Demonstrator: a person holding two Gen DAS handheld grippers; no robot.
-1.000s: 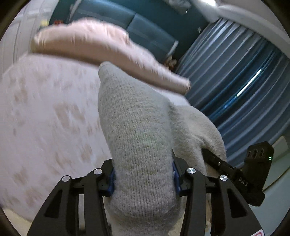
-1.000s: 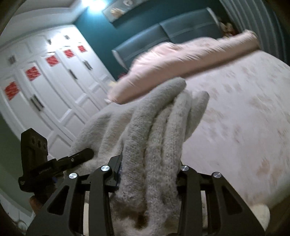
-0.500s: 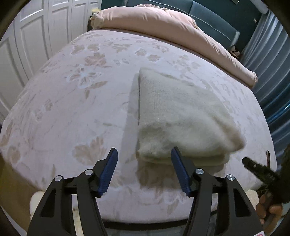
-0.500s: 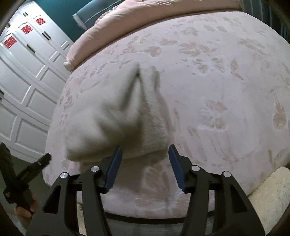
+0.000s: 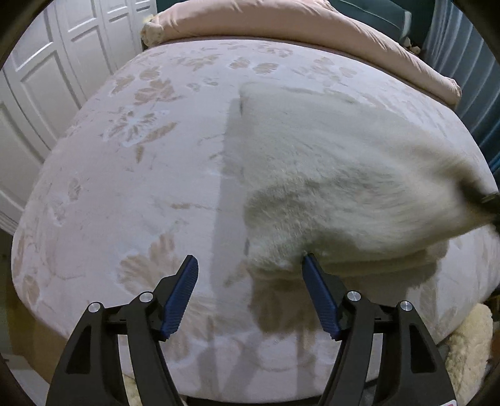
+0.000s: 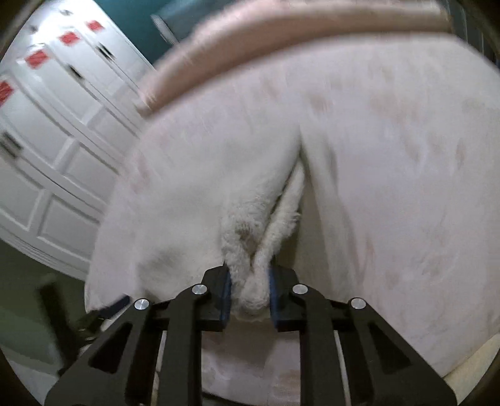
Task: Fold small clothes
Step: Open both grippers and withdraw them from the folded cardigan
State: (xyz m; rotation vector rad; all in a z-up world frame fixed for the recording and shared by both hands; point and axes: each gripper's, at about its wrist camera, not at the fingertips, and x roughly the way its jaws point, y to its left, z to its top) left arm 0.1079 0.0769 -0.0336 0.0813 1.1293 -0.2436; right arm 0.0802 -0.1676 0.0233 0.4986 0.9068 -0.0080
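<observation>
Knit: cream, folded, on bed, long axis running away from the near edge. Right gripper: clamped on its near-right corner. Left gripper: wide, empty, just short of near-left corner.

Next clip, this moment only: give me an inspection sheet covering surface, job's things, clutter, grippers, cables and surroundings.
Surface: bed with a pale leaf-patterned cover; pink duvet rolled along the far end.
Job's things: cream knit garment on the bed, blurred, its right end lifted.
Clutter: nothing seen on the bed; fluffy rug on the floor beside it.
Grippers: left gripper open, holding nothing, near the garment's front edge; right gripper shut on a bunched corner of the garment.
Cables: nothing seen.
Surroundings: white panelled wardrobe doors, blue curtain, dark teal headboard.
</observation>
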